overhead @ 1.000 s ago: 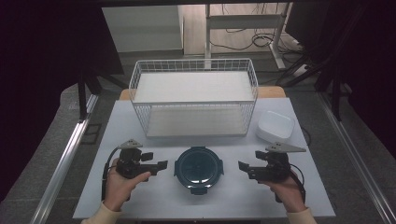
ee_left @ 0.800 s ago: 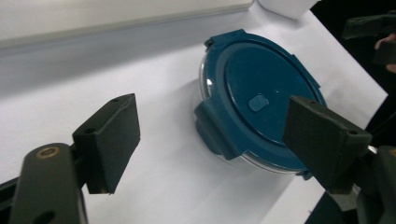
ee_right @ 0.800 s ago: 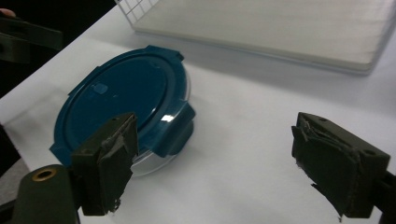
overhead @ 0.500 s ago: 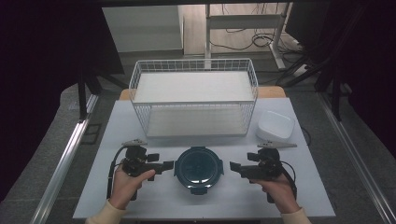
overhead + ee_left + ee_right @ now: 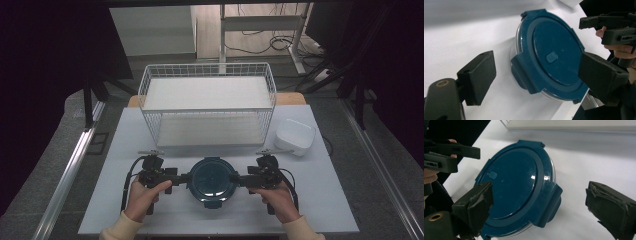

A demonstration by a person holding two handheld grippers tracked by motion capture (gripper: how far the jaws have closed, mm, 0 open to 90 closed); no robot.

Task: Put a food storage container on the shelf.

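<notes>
A round clear container with a dark blue clip lid (image 5: 214,179) sits on the white table near the front edge. My left gripper (image 5: 181,178) reaches it from the left and stands open, its jaws on either side of the lid's side latch (image 5: 524,72). Over the lid (image 5: 554,55) the other gripper (image 5: 614,27) shows at the top right. My right gripper (image 5: 242,178) comes in from the right, also open, and straddles the opposite latch (image 5: 549,202) of the lid (image 5: 511,185). Neither gripper is closed on anything.
A white wire basket (image 5: 207,107) with a white floor stands behind the container. A small white lidded box (image 5: 295,136) rests at the basket's right front. The table (image 5: 340,200) ends just in front of the hands; dark floor and metal rails flank it.
Both grippers have moved inward from the table's sides until their open jaws flank the lid's left and right latches. The container has not moved.
</notes>
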